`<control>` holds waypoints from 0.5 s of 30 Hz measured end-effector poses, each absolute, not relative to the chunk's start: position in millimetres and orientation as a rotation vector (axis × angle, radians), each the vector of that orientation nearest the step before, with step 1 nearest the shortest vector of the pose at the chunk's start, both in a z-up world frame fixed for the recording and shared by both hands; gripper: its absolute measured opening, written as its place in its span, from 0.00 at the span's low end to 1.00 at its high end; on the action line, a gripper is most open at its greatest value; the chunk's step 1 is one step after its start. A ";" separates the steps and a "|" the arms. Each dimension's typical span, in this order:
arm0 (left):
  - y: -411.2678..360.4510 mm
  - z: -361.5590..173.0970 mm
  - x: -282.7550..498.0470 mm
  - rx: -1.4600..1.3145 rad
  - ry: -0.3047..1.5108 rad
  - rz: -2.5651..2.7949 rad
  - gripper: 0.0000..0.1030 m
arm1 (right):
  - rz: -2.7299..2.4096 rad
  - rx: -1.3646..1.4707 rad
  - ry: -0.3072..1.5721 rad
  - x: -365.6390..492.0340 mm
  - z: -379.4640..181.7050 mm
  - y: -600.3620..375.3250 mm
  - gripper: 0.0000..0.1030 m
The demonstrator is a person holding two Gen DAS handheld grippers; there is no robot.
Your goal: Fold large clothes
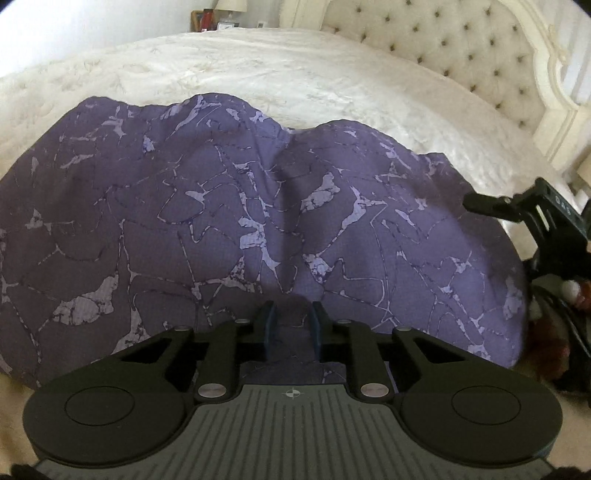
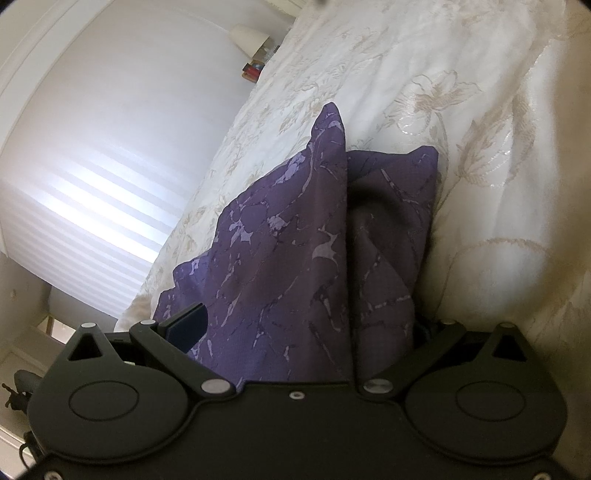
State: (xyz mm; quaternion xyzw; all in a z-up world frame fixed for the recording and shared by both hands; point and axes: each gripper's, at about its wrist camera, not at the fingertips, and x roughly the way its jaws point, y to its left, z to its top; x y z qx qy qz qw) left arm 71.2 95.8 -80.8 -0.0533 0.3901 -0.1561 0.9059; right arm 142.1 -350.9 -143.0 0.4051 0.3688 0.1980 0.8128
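White bedspread (image 1: 295, 74) bears one purple garment (image 1: 258, 221); left tongs (image 1: 291, 325) pinch it, right tongs' (image 2: 306, 325) grip unclear.

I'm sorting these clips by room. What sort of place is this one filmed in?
Almost certainly a bedroom. A purple patterned garment lies on a bed with a cream embroidered bedspread, backed by a tufted headboard, and a lamp stands at the far side.

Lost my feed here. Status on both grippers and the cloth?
Left gripper nearly shut over purple cloth. Right gripper wide, cloth bunched between. Bedspread beneath, nothing blocking.
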 end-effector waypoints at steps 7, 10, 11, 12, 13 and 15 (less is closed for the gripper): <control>101.0 -82.5 72.3 -0.149 0.810 -0.332 0.20 | 0.434 0.847 0.830 129.0 -135.2 -349.1 0.87; 102.6 -80.4 72.1 -0.161 0.813 -0.336 0.20 | 0.387 0.741 0.855 125.6 -126.1 -343.0 0.55; 103.4 -79.2 71.5 -0.166 0.813 -0.338 0.20 | 0.386 0.738 0.851 124.5 -122.9 -343.0 0.50; 104.3 -77.4 69.8 -0.167 0.815 -0.340 0.20 | 0.382 0.728 0.846 123.5 -116.9 -342.5 0.45; 105.1 -75.4 67.6 -0.167 0.817 -0.341 0.20 | 0.373 0.712 0.842 122.0 -112.3 -341.3 0.42; 107.6 -70.5 60.4 -0.170 0.818 -0.347 0.20 | 0.357 0.675 0.832 119.4 -96.3 -338.5 0.35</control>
